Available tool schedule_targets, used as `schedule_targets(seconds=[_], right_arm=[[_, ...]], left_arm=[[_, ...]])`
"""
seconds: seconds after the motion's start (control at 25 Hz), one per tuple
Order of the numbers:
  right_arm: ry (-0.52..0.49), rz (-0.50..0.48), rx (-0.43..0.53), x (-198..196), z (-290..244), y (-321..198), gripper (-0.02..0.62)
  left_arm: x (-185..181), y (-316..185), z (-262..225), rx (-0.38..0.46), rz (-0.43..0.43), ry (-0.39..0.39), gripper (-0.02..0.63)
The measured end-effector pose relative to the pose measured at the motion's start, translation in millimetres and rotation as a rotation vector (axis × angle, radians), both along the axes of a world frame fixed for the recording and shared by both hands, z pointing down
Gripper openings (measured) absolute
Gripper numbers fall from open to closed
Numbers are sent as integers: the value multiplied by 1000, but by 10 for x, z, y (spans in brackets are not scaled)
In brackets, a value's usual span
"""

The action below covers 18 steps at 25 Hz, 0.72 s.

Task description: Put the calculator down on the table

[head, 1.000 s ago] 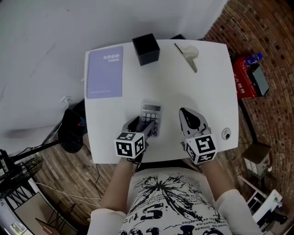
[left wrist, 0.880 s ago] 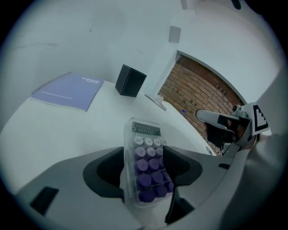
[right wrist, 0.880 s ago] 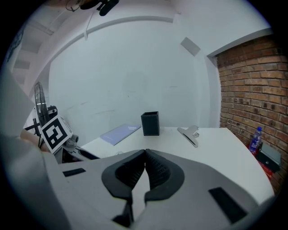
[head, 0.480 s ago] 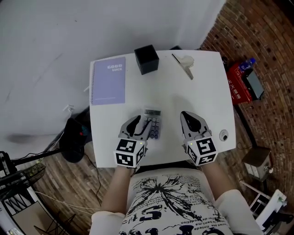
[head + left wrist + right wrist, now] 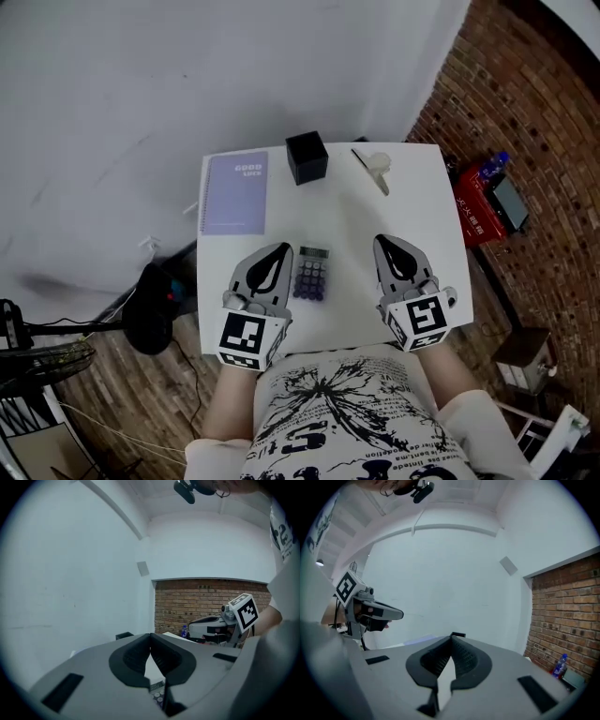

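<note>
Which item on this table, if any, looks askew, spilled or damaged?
Nothing stands out: the calculator lies flat on the white table, the purple notebook and black box rest near its far edge, and nothing is spilled.

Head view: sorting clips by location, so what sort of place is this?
Likely a small office or studio corner: a white table bearing a notebook and calculator, beside a brick wall.

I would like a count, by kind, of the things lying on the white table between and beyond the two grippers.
Notebook: 1
Black box: 1
Calculator: 1
Pale tool: 1
Total: 4
</note>
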State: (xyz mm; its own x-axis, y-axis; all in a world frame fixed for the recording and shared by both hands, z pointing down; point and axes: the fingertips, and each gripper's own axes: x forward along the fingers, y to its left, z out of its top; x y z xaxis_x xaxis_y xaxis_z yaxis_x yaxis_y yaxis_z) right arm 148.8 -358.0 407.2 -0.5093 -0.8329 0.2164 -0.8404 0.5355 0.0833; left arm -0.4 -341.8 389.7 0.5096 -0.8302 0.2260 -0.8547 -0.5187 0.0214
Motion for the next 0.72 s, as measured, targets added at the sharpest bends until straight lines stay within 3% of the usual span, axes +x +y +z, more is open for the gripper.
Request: schedule_targets(seconds=[0.16,0.44,0.72], right_arm=[[1,-23,64,54,-252,73,14],[-10,-39,100,219,-415,165,14],[-4,-45,86,298,-379,220,12]], left_arm=[[28,81,-273,77,18,-20,14],[224,183,-560,190,61,50,14],[270,259,-530,189,57,45,14]])
